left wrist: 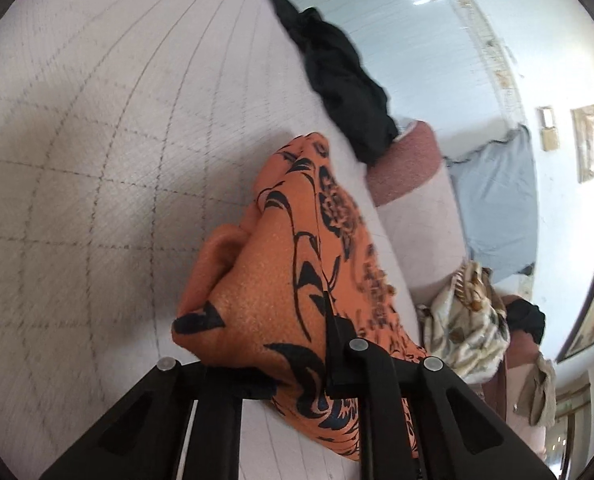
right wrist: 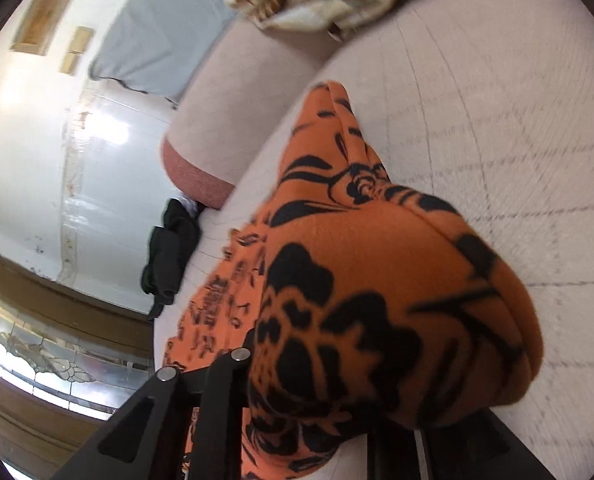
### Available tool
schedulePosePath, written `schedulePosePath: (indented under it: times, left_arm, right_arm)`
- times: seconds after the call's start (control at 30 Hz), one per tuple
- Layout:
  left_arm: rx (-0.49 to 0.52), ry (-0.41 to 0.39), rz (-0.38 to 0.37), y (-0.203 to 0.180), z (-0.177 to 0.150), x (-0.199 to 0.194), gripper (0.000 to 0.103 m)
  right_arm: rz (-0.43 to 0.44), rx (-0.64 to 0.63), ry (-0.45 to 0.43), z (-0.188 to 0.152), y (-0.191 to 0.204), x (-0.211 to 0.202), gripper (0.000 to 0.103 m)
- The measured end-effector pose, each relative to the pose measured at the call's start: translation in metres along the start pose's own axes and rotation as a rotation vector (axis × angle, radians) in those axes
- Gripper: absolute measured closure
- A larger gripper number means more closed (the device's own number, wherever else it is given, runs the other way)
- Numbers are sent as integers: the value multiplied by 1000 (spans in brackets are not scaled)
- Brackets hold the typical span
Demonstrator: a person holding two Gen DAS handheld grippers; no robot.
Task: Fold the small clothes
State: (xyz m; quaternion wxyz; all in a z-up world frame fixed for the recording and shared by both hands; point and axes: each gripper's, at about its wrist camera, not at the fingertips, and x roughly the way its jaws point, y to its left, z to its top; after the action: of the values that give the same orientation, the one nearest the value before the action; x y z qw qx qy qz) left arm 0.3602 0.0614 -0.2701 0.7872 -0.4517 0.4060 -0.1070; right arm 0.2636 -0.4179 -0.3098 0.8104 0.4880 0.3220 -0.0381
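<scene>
A: Left wrist view: left claw (left wrist: 297,376) pinching the orange cloth (left wrist: 297,280), lifted over the white bed (left wrist: 97,160).
B: Right claw (right wrist: 317,400) also clamped on this cloth (right wrist: 377,280). Black garment (left wrist: 345,80) at bed edge, cream scarf (left wrist: 465,312) near.

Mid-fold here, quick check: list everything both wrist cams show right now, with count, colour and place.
orange garment: one, orange with black floral print, lifted over the white surface, bunched in both grippers
quilted surface: one, white with grid stitching, under the work
black garment: one, black, crumpled at the surface's far edge
patterned cloth: one, cream and tan, on the pink cushion
pink cushion: one, pale pink with darker end, beside the surface
left gripper: black, shut on the garment
right gripper: black, garment covers its fingers
</scene>
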Motion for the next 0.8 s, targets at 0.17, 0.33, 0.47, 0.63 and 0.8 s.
schedulePosePath:
  times: [0.17,0.33,0.47,0.63,0.8]
  left_arm:
    - [0,1,6,0,-26,-35,87]
    - [36,70,116,22,-67,-55,84]
    - [-56,146,114,44,-72,-65,81]
    - [126,34,218,24,-70,-118,80]
    - [332,-82,278,-14,-76,-134,80]
  right_arm:
    - [10,-66,-52,-10,17,-44,84]
    - [-25,-51,-3,-31,5,-78,84]
    - [-156,147,202,-41,-44,-72,72]
    - [-189,81,122,-43,-38,-134,45]
    - [-144,-297,18,-65,33,-176,49]
